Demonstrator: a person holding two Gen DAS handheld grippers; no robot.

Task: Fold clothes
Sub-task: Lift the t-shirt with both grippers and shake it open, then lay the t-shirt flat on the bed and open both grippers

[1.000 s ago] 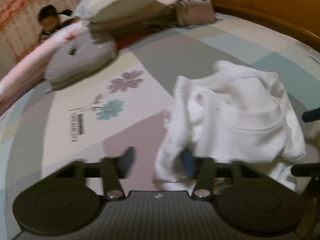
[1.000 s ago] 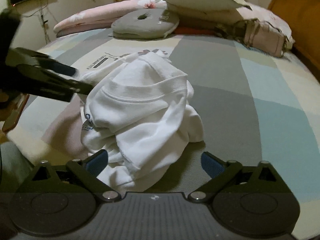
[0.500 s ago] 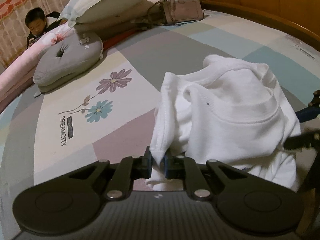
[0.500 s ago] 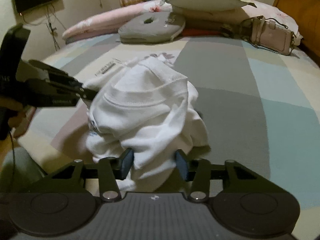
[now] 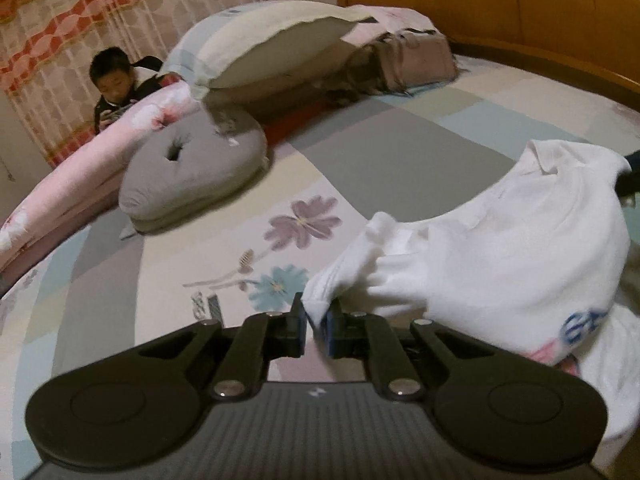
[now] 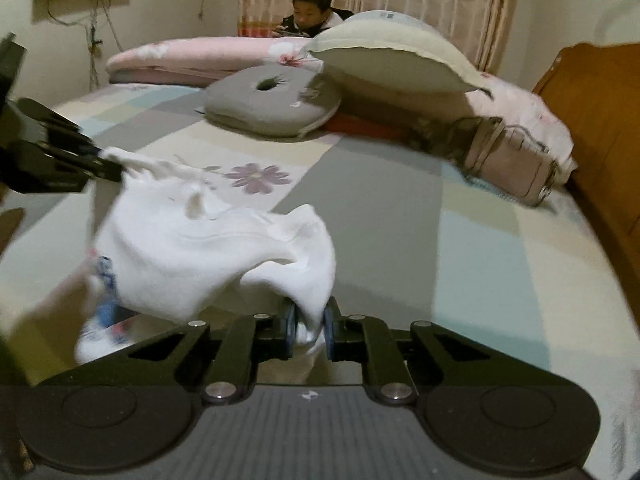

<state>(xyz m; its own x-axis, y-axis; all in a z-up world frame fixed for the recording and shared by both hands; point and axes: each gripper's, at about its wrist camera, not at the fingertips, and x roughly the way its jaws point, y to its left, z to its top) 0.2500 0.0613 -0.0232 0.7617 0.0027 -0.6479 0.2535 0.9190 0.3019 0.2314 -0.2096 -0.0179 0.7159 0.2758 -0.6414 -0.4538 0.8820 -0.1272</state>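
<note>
Left gripper [image 5: 317, 322] pinches the white garment's [image 5: 500, 264] edge; right gripper [image 6: 310, 330], jaws just closing, clamps another corner, both angled down over the bed [image 6: 400, 200].

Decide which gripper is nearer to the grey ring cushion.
Left. The left gripper holds the white garment on the grey ring cushion side; the right gripper holds its far side.

left gripper [image 5: 317, 322] | clamped on white garment [image 5: 500, 256] edge | above bedspread [image 5: 400, 152]
</note>
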